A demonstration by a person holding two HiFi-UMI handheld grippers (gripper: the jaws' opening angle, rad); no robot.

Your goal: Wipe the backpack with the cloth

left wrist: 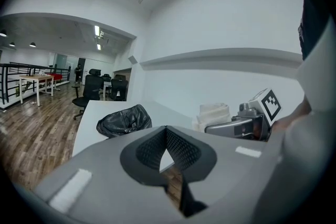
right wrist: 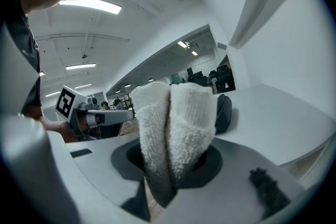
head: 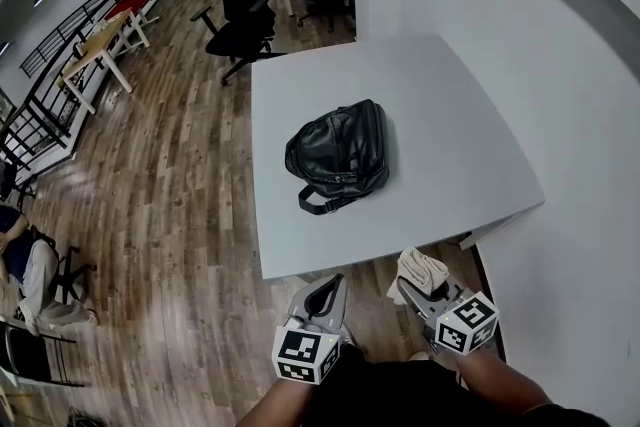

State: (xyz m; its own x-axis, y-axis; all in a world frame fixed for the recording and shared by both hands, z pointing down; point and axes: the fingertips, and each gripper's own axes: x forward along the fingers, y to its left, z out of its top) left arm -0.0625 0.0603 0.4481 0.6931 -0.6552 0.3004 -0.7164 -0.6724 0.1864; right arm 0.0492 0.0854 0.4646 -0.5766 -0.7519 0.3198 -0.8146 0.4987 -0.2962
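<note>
While right hand-held gripper (head: 414, 292) clamps cloth (head: 421, 269), backpack (head: 338, 155) lies well ahead; left hand-held gripper (head: 326, 289) closed.

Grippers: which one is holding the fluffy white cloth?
The right gripper: its jaws pinch the folded cloth. The left gripper has its jaws together with nothing between them.

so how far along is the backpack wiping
Done: the cloth is picked up and clamped in the right tongs. In hand: both tongs hover short of the table edge, and the left tongs hold nothing. Left: all the wiping. The backpack lies mid-table with no cloth on it yet.
</note>
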